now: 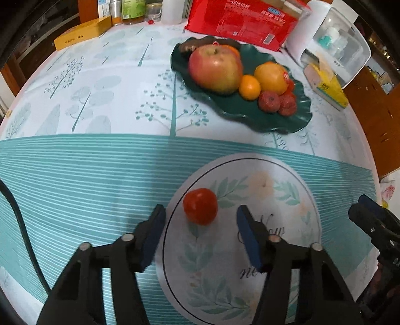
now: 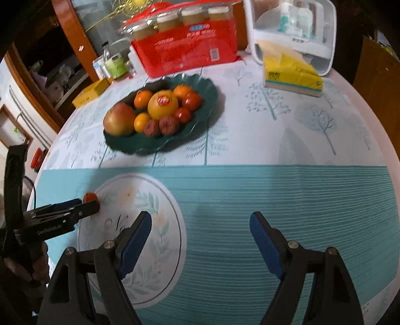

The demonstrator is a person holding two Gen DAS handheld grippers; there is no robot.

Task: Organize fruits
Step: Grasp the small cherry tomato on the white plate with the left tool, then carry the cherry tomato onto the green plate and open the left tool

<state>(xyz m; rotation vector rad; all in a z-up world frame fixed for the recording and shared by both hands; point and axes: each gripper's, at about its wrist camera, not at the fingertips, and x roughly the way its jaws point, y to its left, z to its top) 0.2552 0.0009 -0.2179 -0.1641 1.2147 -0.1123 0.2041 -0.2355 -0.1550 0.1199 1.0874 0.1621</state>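
Tomato point(image 1: 200, 206) lies just ahead of the left gripper point(image 1: 201, 233), between its spread, unclenched pads, untouched. Right gripper point(image 2: 201, 243) gapes, holding nothing; beside it, script on the tablecloth point(image 1: 75, 175) is unreadable.

red package point(image 1: 240, 22) at table's far edge | yellow tissue pack point(image 2: 292, 75) beside white organizer point(image 2: 295, 30) | yellow box point(image 1: 82, 32)

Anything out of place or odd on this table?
One small red fruit sits alone on the round floral mat, apart from the rest piled in the dark green dish. The left tongs straddle it, open. Nothing is spilled or damaged.
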